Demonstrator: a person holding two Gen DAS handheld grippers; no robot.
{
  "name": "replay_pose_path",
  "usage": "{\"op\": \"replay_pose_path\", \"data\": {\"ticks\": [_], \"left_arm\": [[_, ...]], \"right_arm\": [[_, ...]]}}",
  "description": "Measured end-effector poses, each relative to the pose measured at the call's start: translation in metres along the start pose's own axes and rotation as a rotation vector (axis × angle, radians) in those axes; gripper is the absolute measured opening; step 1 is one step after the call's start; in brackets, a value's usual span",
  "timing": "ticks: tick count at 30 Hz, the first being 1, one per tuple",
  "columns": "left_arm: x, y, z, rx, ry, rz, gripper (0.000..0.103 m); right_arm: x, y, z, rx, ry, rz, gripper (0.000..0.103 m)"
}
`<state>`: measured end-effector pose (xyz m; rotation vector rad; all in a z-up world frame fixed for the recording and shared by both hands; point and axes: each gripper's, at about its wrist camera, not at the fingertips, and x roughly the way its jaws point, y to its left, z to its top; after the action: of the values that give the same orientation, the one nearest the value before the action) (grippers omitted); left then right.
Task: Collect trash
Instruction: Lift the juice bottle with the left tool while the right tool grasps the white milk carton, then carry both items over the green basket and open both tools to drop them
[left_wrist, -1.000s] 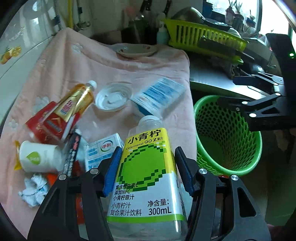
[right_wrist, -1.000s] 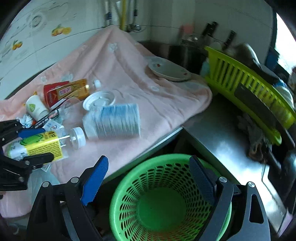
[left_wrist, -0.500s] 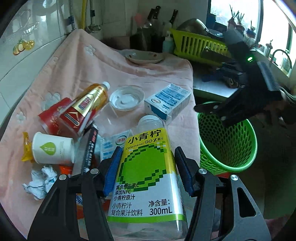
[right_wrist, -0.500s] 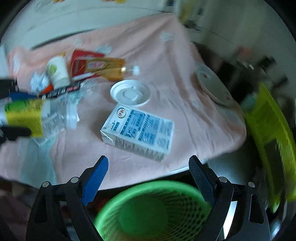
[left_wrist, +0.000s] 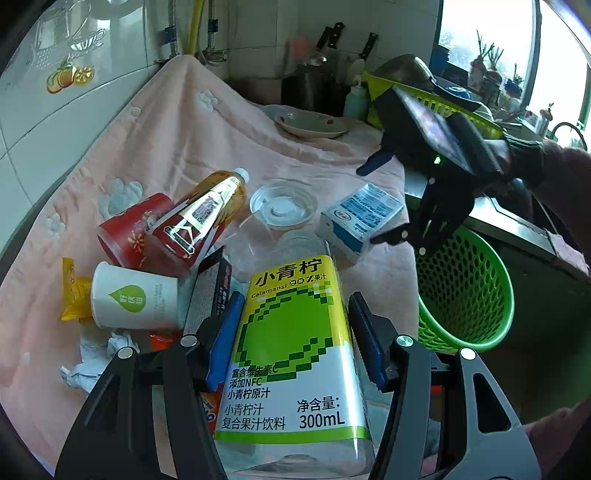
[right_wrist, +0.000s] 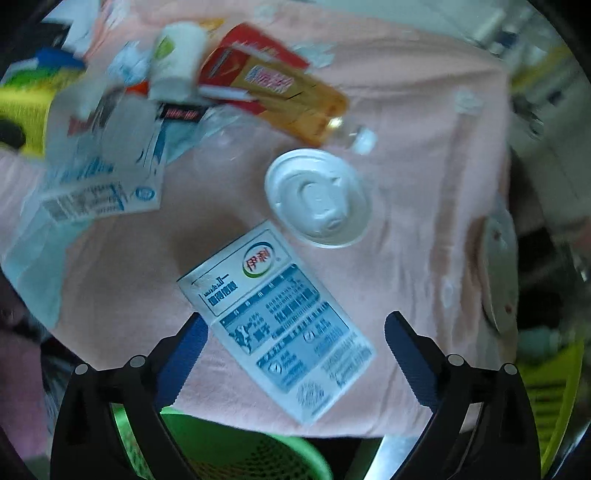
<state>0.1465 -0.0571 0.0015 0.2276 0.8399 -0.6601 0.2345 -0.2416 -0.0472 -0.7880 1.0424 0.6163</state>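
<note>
My left gripper (left_wrist: 295, 306) is shut on a clear juice bottle (left_wrist: 291, 332) with a yellow-green label, held above the pink towel (left_wrist: 177, 122). My right gripper (right_wrist: 295, 321) points down over a blue-and-white milk carton (right_wrist: 280, 325) lying flat near the towel's edge. Its jaws are opening and straddle the carton without pressing on it. In the left wrist view the right gripper (left_wrist: 373, 203) hovers by the same carton (left_wrist: 364, 214). A green mesh basket (left_wrist: 465, 295) stands below the counter edge, and its rim (right_wrist: 240, 450) shows under the right gripper.
More trash lies on the towel: a white lid (right_wrist: 319, 197), an amber bottle (left_wrist: 210, 210), a red cup (left_wrist: 129, 229), a white paper cup (left_wrist: 129, 299) and crumpled tissue (left_wrist: 92, 365). A plate (left_wrist: 310, 123) sits at the towel's far end.
My right gripper swung from above the green basket to over the milk carton, rolling as it went, and its jaws widened. The left gripper drifted a little, still gripping the bottle.
</note>
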Motion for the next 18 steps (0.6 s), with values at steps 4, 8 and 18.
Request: {"op": "replay_pose_path", "data": {"ticks": [4, 8, 18], "left_arm": [[0.004, 0.007, 0.0, 0.002, 0.016, 0.007, 0.057], [0.007, 0.011, -0.001, -0.001, 0.027, 0.012, 0.057], [0.0, -0.001, 0.0, 0.01, -0.021, -0.001, 0.057]], "right_arm": [[0.018, 0.002, 0.009, -0.064, 0.029, 0.022, 0.093], [0.031, 0.0, 0.011, -0.046, 0.037, 0.061, 0.086], [0.0, 0.014, -0.023, 0.154, -0.025, -0.025, 0.075]]}}
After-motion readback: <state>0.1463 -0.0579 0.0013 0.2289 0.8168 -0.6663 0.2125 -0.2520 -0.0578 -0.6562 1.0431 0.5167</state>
